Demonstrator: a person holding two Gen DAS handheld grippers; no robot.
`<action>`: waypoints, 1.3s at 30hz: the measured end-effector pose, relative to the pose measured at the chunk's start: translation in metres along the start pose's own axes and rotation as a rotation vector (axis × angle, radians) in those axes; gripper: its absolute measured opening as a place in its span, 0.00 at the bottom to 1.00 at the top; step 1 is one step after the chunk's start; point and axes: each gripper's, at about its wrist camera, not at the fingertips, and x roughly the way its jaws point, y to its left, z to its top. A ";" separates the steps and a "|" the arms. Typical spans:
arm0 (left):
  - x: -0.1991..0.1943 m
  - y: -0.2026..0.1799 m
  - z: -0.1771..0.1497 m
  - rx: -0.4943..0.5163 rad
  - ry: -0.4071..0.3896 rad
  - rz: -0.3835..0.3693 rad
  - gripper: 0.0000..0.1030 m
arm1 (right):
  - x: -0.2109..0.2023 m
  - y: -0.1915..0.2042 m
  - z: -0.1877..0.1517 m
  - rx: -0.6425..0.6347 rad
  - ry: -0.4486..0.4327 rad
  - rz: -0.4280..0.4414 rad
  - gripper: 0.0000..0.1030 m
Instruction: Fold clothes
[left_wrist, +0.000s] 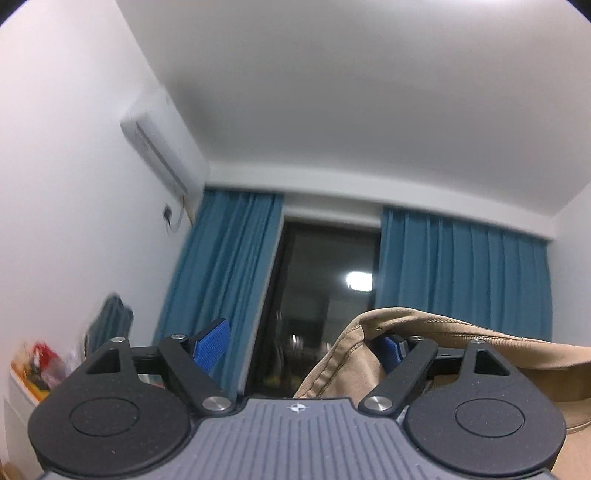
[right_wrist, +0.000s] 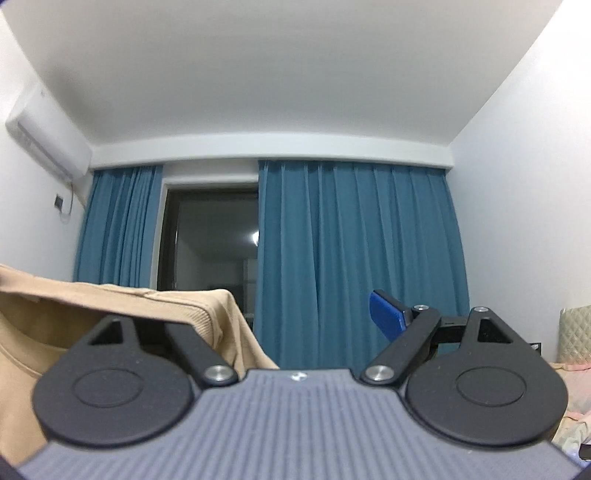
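Hanging over the inner finger of each gripper, a tan garment (left_wrist: 436, 347) stretches between the two tools. The left gripper (left_wrist: 299, 345) stands wide, cloth draped over its right blue pad (left_wrist: 389, 349) only — nothing is pinched. The right gripper (right_wrist: 295, 317) gapes likewise, its left finger buried under the fabric, its right pad (right_wrist: 386, 315) bare. Beyond hang blue curtains (right_wrist: 354, 258) around a dark window (left_wrist: 325, 295), an air conditioner (left_wrist: 162, 155) high on the left wall.

A white ledge (left_wrist: 22, 391) at the left edge — blurred red and yellow clutter (left_wrist: 40, 363) lies on it.
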 end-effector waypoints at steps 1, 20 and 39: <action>0.011 0.000 -0.010 0.002 0.021 -0.002 0.81 | 0.009 0.000 -0.008 -0.004 0.023 0.004 0.83; 0.346 0.017 -0.389 0.171 0.422 0.115 0.84 | 0.304 0.071 -0.355 -0.144 0.466 -0.088 0.82; 0.412 0.020 -0.664 0.474 0.974 -0.034 0.93 | 0.374 0.106 -0.619 -0.211 1.063 0.178 0.82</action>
